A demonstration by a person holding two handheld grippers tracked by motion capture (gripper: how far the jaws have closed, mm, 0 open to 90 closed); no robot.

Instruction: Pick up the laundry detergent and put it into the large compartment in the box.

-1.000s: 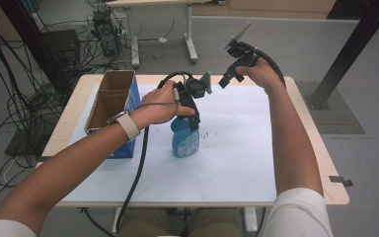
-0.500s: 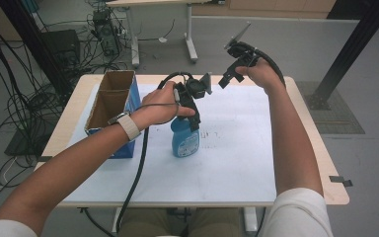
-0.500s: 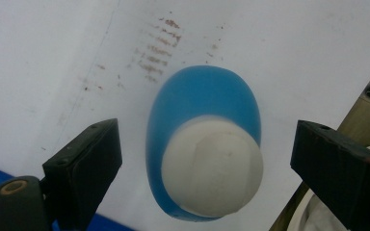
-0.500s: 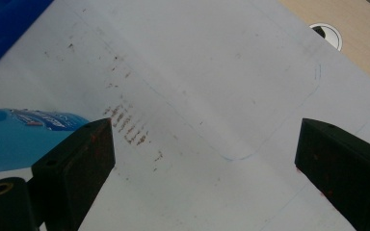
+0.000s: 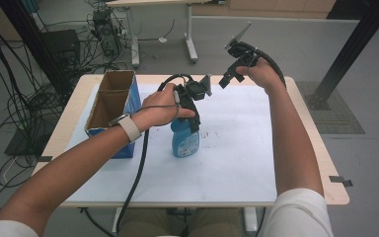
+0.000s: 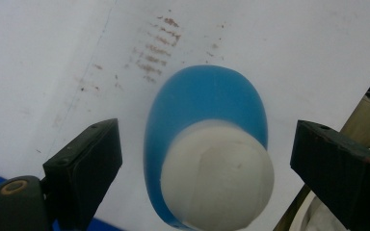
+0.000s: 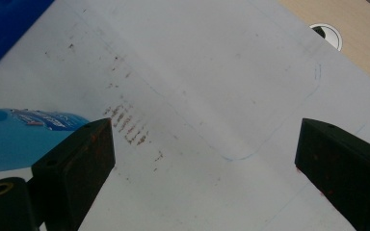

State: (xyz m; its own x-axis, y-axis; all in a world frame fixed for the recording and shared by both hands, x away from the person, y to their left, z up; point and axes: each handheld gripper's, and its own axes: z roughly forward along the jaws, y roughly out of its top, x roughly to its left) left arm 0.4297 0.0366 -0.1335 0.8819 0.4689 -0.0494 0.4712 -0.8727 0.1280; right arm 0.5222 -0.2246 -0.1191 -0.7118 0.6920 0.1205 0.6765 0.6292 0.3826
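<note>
Blue plastic with a white cap — that is the bottle I am after, standing upright on the white sheet near the middle of the table, just to the right of the open cardboard box. My left gripper hangs right above it, jaws spread wide, one on each side of the cap and neither touching it. In the high view that gripper sits over the bottle's top, so the step in hand looks to me like the grasp itself.

To do it well, I would come straight down until the pads are level with the neck below the cap, not the cap's rounded crown, where they could slip. The cap looks a little nearer my left jaw than the other, so a small nudge to centre it first should keep the bottle from being pushed sideways and tipping as I close. Closing slowly matters — an upright bottle topples easily.

My right gripper is held high over the far edge of the table, jaws spread on nothing, well apart from the bottle. I would keep it there, out of the way.
</note>
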